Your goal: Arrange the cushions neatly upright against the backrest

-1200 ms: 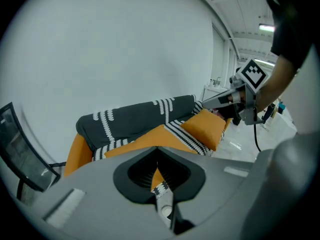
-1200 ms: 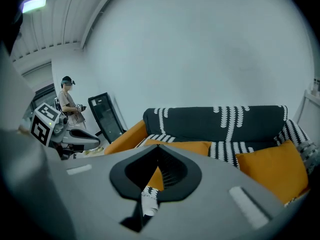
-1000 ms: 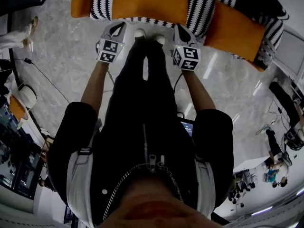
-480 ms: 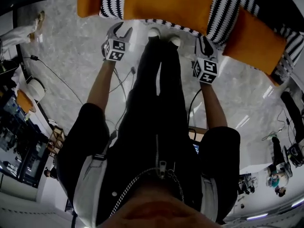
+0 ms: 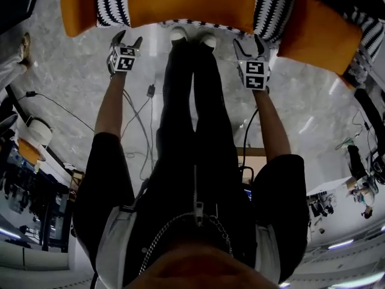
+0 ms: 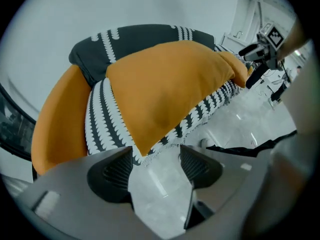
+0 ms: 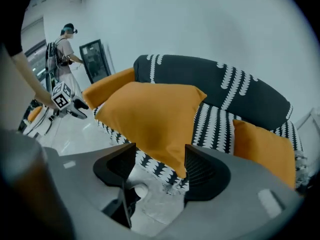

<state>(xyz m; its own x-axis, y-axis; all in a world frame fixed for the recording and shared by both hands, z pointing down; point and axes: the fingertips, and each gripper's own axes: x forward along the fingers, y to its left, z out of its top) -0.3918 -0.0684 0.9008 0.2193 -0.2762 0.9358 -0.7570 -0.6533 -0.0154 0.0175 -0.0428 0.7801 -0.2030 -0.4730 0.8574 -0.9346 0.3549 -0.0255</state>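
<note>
Opening empty, fingers (image 6: 112, 171) hang short of the cushion (image 6: 165, 89).

A black short-sleeved zipped top (image 5: 174, 179) with white side panels (image 5: 114, 245) is worn over black trousers (image 5: 189, 101) and white shoes (image 5: 192, 37). A silver chain (image 5: 157, 233) is seen at the chest. The grey left gripper (image 5: 126, 39) and right gripper (image 5: 251, 41) are each topped by a black-and-white marker cube (image 5: 122, 59) and fitted with dark ribbed pads (image 6: 117, 171).
</note>
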